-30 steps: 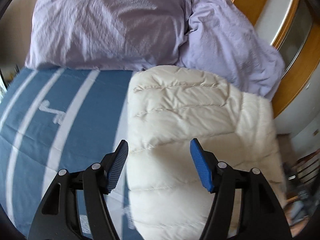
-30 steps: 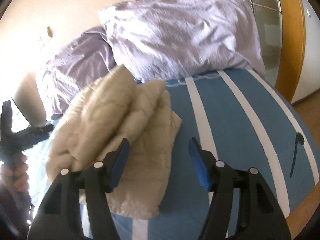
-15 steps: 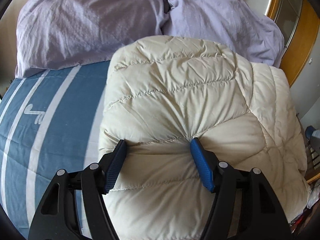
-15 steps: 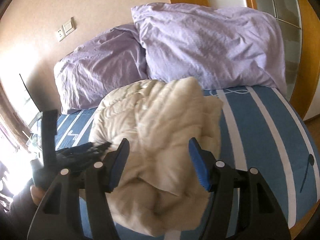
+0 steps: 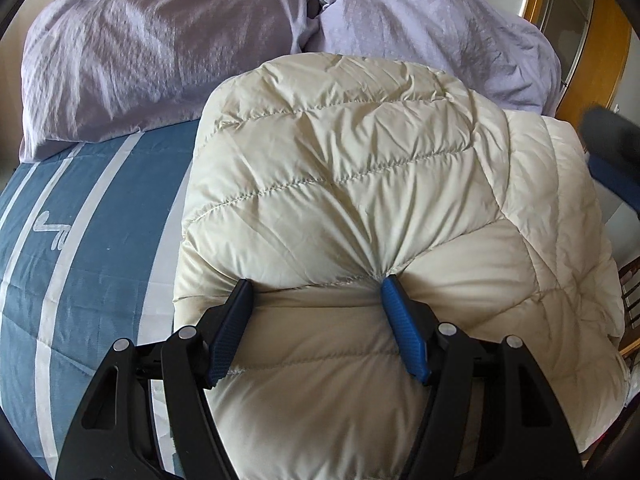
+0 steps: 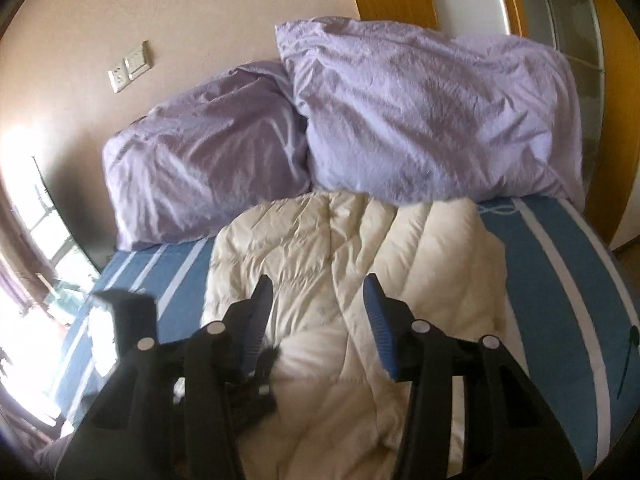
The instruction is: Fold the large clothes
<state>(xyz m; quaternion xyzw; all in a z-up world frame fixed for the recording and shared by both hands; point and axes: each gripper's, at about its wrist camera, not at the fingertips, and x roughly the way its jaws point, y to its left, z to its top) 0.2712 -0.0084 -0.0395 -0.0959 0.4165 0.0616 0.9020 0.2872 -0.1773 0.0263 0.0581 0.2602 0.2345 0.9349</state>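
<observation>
A cream quilted puffer jacket (image 5: 360, 184) lies folded on the blue striped bed, its far edge against the pillows. My left gripper (image 5: 316, 292) is open and presses down on the jacket, the fabric puckering at its blue right fingertip (image 5: 394, 300). In the right wrist view the jacket (image 6: 360, 248) lies below the pillows. My right gripper (image 6: 318, 292) is open and empty just above the jacket's near part. The left gripper shows as a dark blurred shape (image 6: 124, 312) at the left of that view.
Two lilac pillows (image 5: 160, 48) (image 6: 432, 120) lie at the head of the bed. The blue bedspread with white stripes (image 5: 80, 240) extends left of the jacket. A wooden frame and glass door (image 6: 580, 40) stand at the right. A wall socket (image 6: 130, 66) is above the bed.
My left gripper came down onto the jacket and now presses into it. My right gripper swung over the jacket, which went from bunched up to lying flatter on the bed.
</observation>
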